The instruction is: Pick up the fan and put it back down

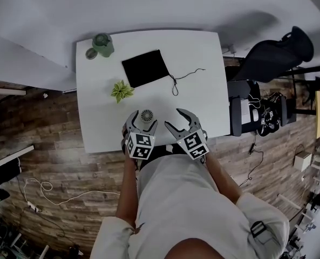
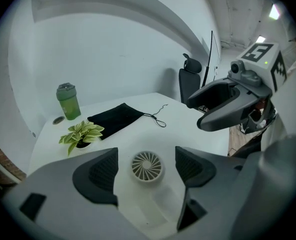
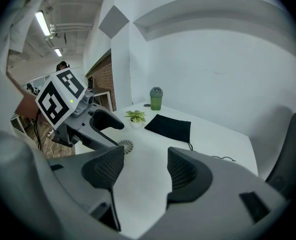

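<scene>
Now low over the near edge of the white tabletop (image 1: 203, 101) with both grippers. On the left gripper (image 3: 117, 135), jaws spread wide, one to each side of the small white fan (image 2: 147, 166), with a gap on either flank and no pad pressing on it. Fan down on the tabletop, close to the near edge, round grille in plain sight from above and from the left gripper view. On the right gripper (image 3: 145, 166), jaws likewise spread, nothing between them but bare tabletop; just beside the left gripper, apart from the fan. Farther back, near the middle: a small potted plant (image 1: 121, 90), and beyond it a flat black pouch (image 1: 145, 67) with a drawstring (image 1: 192, 72) trailing off to the right. At the far left corner, a green bottle (image 1: 103, 44) upright, with a small round cap (image 1: 90, 53) lying just beside it. To the right of the tabletop, a dark office chair (image 1: 273, 53); underneath all, wood-plank floor (image 1: 52, 144).
</scene>
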`<state>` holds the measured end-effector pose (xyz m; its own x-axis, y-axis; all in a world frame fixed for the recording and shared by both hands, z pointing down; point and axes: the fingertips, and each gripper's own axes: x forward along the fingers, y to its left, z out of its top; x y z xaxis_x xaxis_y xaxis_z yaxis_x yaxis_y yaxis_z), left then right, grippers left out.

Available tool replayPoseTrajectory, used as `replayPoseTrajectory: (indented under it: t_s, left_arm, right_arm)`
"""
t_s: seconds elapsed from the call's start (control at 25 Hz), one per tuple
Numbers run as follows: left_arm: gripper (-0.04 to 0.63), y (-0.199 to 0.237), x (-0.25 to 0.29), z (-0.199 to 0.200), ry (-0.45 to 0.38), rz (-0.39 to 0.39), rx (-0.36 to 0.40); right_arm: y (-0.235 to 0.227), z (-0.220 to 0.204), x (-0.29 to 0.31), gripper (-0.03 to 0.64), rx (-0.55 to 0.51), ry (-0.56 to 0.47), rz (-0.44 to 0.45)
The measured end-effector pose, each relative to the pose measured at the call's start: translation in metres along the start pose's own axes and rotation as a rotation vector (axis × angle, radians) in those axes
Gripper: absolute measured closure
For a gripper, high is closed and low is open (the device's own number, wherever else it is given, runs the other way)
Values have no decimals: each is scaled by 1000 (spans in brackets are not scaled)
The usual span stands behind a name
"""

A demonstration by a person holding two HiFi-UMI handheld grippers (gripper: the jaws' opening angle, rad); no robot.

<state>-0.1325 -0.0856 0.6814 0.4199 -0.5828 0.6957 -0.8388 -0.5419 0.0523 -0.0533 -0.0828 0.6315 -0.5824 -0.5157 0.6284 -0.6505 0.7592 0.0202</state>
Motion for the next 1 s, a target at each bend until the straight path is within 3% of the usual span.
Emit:
replayPoseTrajectory:
  t_s: [1.0]
  left_arm:
    - [219,3,49,-38,163,3,-76]
  right_arm:
    - [-3,-30,20,341,10,78,73]
